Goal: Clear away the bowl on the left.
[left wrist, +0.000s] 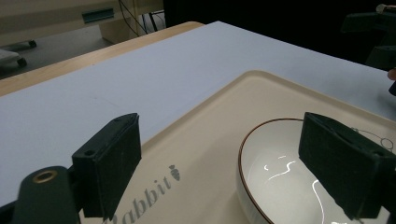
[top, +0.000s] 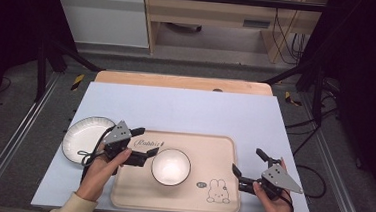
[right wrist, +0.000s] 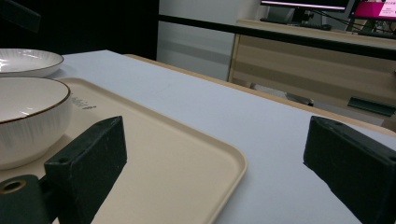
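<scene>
Two hand-held tools work over a pale table (top: 186,106), one in each of a person's hands. A white bowl (top: 170,166) with a thin dark rim stands upright near the middle of a beige tray (top: 220,188), which lies at the near edge of the table and carries a small rabbit drawing (top: 218,191) at its near right corner.

The left tool (top: 148,143) is just left of the bowl, over the tray's left part, its jaws spread wide and gripping nothing. In the left gripper view one black jaw hangs over the bowl's rim and the other over the printed lettering (left wrist: 154,191) on the tray; whether either jaw touches the bowl is hard to judge.

The right tool (top: 248,165) sits by the tray's right edge, jaws also wide apart and empty; in the right gripper view one jaw is over the tray and the other over bare table.

A white plate (top: 81,136) lies on the table to the left of the tray, behind the left hand (top: 102,170).
</scene>
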`<state>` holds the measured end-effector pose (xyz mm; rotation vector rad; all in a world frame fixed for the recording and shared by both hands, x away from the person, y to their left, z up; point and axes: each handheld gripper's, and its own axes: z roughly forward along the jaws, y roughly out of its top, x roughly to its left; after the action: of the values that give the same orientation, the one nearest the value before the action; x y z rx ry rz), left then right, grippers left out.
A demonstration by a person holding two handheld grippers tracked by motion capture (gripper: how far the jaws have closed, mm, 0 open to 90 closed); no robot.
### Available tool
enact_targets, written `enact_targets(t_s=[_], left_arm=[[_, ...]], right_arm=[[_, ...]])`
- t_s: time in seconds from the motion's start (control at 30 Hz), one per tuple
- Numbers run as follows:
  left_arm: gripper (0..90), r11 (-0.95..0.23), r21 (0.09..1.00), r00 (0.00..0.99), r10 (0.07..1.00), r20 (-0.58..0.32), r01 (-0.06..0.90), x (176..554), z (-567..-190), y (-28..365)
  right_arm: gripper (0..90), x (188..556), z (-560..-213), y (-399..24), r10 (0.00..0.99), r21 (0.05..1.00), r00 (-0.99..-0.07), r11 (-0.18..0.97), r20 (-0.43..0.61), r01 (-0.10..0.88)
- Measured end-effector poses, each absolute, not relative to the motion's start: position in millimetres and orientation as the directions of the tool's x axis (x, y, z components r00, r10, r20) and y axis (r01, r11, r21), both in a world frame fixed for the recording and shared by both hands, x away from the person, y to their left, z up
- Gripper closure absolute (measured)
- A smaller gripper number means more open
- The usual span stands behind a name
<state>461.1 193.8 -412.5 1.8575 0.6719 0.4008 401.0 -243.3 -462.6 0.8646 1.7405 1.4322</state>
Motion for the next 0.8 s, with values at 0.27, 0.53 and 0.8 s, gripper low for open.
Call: enact_targets(t_s=[0.27, 0.53, 0.8], left_arm=[[13.1, -0.261, 0.933, 0.766, 0.642, -0.024, 0.248, 461.1, -409.8, 212.5], [13.2, -0.247, 0.933, 0.737, 0.675, -0.029, 0.263, 465.2, -412.0, 232.7], [16.3, -0.242, 0.932, 0.724, 0.689, -0.031, 0.271, 465.0, -413.4, 250.7]], right_arm=[[6.2, 400.8, -462.7, -243.7, 0.847, 0.985, -0.522, 0.16, -0.107, 0.059], [6.2, 401.4, -462.6, -243.8, 0.847, 0.985, -0.521, 0.161, -0.109, 0.057], [6.2, 401.1, -462.6, -244.4, 0.848, 0.985, -0.519, 0.161, -0.108, 0.058]])
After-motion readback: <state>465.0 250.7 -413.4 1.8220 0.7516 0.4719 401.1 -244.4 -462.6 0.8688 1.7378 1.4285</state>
